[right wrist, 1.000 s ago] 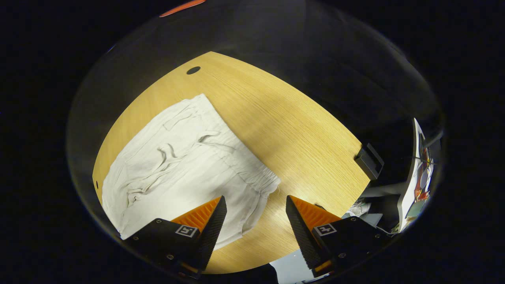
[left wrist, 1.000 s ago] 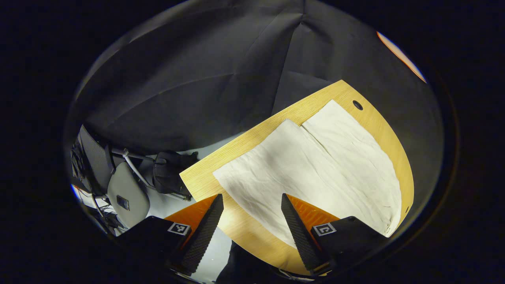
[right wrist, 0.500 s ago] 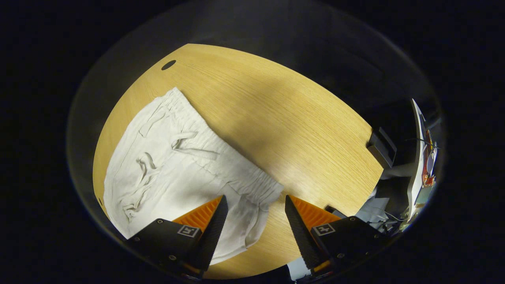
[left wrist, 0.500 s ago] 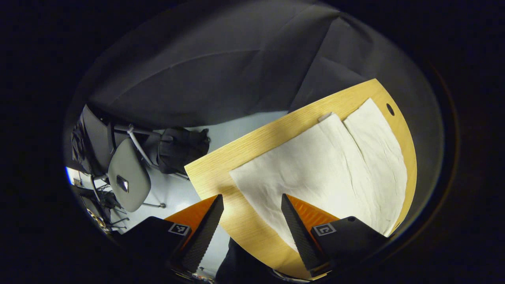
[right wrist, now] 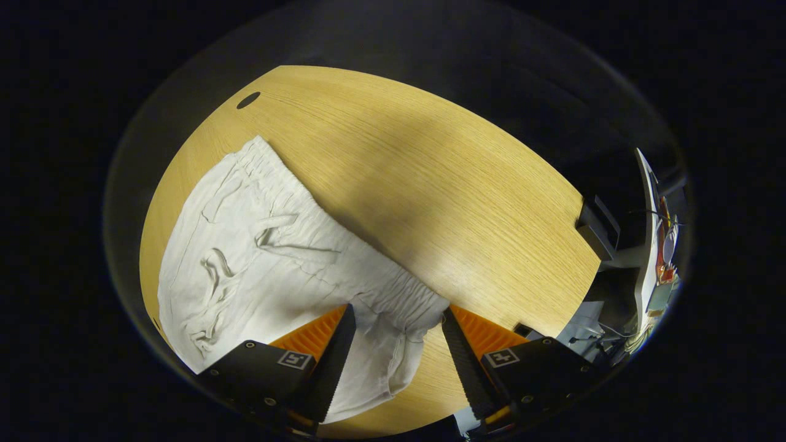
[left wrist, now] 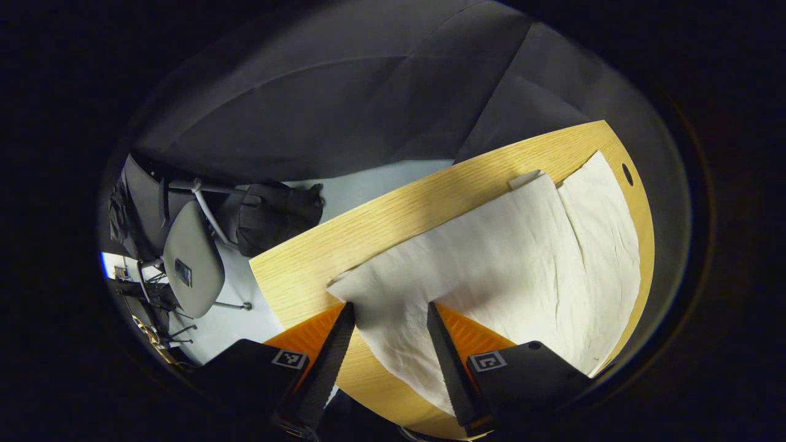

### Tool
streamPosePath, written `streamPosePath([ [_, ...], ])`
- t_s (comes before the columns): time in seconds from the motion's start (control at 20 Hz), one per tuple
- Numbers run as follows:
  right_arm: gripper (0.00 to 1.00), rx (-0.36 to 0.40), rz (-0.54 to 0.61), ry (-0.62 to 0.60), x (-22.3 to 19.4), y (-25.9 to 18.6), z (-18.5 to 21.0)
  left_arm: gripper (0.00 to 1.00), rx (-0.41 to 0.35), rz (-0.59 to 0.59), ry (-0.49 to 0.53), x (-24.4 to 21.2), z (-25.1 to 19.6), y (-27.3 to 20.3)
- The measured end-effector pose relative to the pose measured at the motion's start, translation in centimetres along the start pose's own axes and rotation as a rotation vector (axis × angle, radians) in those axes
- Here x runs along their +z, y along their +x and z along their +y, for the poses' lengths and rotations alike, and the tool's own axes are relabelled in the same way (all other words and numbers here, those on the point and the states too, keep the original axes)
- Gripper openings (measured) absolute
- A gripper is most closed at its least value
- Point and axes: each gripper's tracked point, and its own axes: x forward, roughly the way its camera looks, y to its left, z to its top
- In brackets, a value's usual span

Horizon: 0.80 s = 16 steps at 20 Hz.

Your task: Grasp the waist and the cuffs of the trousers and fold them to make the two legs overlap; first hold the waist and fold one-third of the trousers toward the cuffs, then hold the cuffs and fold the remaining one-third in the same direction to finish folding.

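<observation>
White trousers (left wrist: 509, 258) lie flat on the wooden table (left wrist: 381, 221), the two legs side by side. In the left gripper view the near leg's cuff corner (left wrist: 347, 288) reaches in between the fingers of my left gripper (left wrist: 387, 347), which is open and low over the cloth near the table's edge. In the right gripper view the trousers (right wrist: 258, 258) show their gathered waistband (right wrist: 393, 294) and drawstring. My right gripper (right wrist: 398, 347) is open, with the near corner of the waistband lying between its fingers.
A grey chair (left wrist: 190, 270) and a black bag (left wrist: 276, 212) stand on the floor beyond the table's left end. A small black box (right wrist: 595, 224) sits at the table's right edge, with clutter past it. A cable hole (right wrist: 248, 100) marks the far corner.
Both grippers have come down and forward onto the trousers: the cuff corner now lies between the left fingers and the waistband corner between the right fingers. The left fingers stand slightly narrower.
</observation>
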Motion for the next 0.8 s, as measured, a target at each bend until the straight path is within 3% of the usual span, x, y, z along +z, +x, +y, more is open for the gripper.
streamPosePath([
  [0.1,0.87,0.011,-0.004,0.028,0.0,-0.2,0.0,0.77,-0.006,-0.009,-0.004,0.1,-0.2,-0.2],
  [0.25,0.87,0.037,-0.019,0.100,0.1,-0.6,-0.3,0.14,-0.055,-0.019,0.022,0.0,-1.1,0.1],
  [0.35,0.85,0.038,-0.033,0.105,-0.4,-0.7,-0.5,0.07,-0.131,-0.036,0.078,0.5,-1.9,0.1],
  [0.6,0.60,0.041,-0.063,0.127,0.0,0.3,-0.6,0.05,-0.215,-0.039,0.125,0.7,-2.4,-0.7],
  [0.7,0.41,0.081,-0.060,0.168,0.1,0.1,0.0,0.05,-0.244,-0.057,0.131,1.1,-2.9,-1.3],
  [0.75,0.21,0.097,-0.054,0.194,0.2,0.0,0.0,0.05,-0.271,-0.083,0.127,1.4,-3.3,-2.0],
  [0.8,0.12,0.167,-0.051,0.229,0.4,-0.5,0.4,0.05,-0.307,-0.119,0.108,1.9,-4.4,-3.1],
])
